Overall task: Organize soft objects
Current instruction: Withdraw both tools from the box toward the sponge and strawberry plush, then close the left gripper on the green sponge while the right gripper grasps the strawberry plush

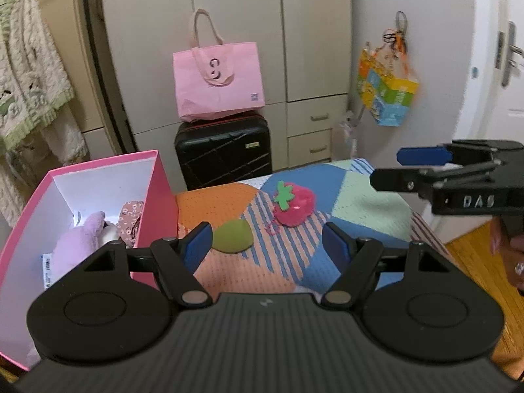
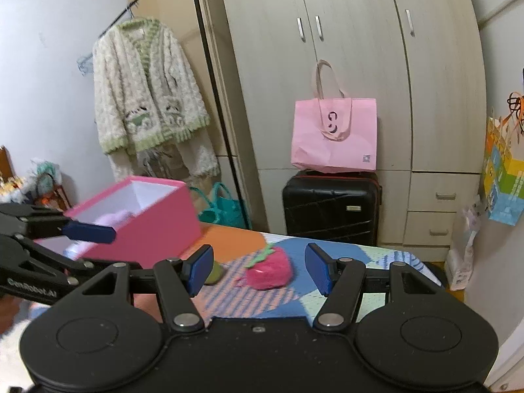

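Patchwork bedding (image 1: 357,196) in orange, blue and mint fills the foreground. Both claws hang released above it, empty: the left gripper (image 1: 267,245) and the right gripper (image 2: 258,270). Just beyond their tips lie a green pad (image 1: 233,237) and a pink strawberry plush (image 1: 293,206), close together. Left of them, a pink box (image 1: 157,203) holds a lilac plush (image 1: 77,242). Farther back, a black suitcase (image 1: 224,154) carries a pink tote (image 1: 217,80) against the wardrobe (image 1: 311,32).
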The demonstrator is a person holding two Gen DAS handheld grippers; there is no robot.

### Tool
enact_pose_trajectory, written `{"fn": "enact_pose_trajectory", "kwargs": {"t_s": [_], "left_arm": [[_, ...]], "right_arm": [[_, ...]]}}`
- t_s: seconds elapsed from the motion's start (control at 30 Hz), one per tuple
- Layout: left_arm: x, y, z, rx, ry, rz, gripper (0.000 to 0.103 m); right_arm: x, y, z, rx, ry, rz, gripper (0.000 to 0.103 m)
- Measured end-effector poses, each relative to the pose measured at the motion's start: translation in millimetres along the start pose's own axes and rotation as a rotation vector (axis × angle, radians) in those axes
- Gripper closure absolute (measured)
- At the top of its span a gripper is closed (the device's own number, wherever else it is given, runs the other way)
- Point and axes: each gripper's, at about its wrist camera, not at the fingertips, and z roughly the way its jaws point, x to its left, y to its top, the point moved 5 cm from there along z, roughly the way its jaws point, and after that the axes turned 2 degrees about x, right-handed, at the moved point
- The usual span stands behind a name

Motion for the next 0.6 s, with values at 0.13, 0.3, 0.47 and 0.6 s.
{"fn": "enact_pose_trajectory", "kwargs": {"t_s": [0.13, 0.3, 0.47, 0.6], "left_arm": [[-2.2, 1.5, 20.6, -0.028, 0.0, -0.013, 0.03], [3.8, -0.1, 45.9, -0.038, 0.021, -0.049, 0.032], [2.5, -7.9, 75.9, -0.017, 0.056, -0.048, 0.037], [6.2, -14.9, 98.3, 0.012, 0.099, -0.078, 0.039]], "right_arm": [[-3.8, -0.8, 19.1, -0.003, -0.017, -0.048, 0.036], [-4.3, 1.9, 39.4, 0.013, -0.026, -0.123, 0.036], [-12.9, 12.5, 64.0, 0.032, 0.039, -0.111, 0.036], [-19.5, 8.5, 90.3, 0.078, 0.073, -0.079, 0.036]]}}
